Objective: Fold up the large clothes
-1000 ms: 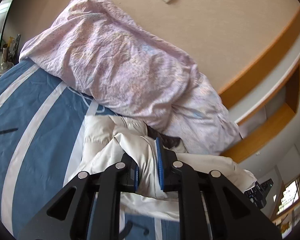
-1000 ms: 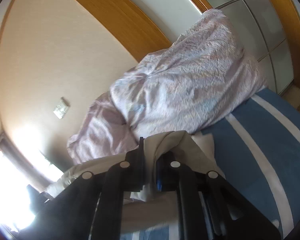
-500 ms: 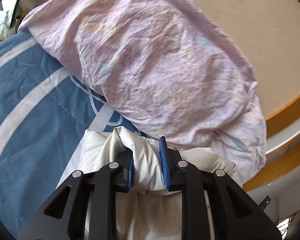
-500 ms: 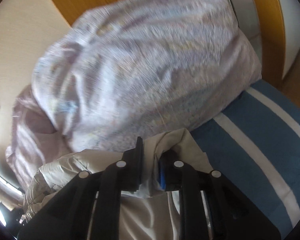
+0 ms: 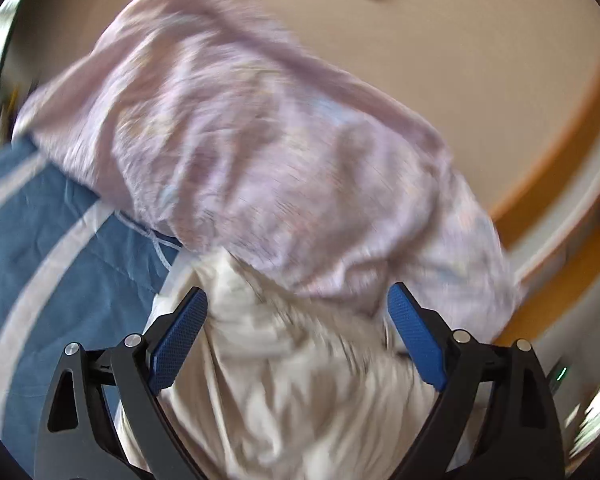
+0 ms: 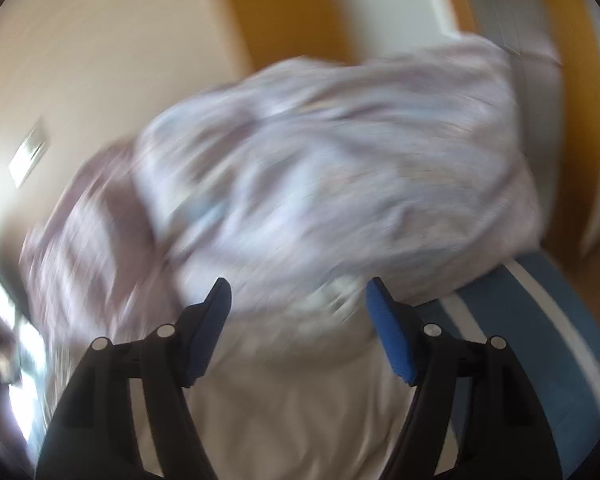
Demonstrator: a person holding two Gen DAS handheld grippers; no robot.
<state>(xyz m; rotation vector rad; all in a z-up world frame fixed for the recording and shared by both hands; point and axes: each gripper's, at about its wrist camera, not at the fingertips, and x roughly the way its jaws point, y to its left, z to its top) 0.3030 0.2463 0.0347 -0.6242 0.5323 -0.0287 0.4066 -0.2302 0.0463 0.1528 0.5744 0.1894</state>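
The white jacket (image 5: 284,380) lies on the blue striped bed (image 5: 52,248), its far edge tucked against the pink duvet (image 5: 260,140). The left gripper (image 5: 298,304) and right gripper (image 6: 298,292) are both opening wide over the cloth, pads off it. Open bed stays at both sides; blur hides any writing
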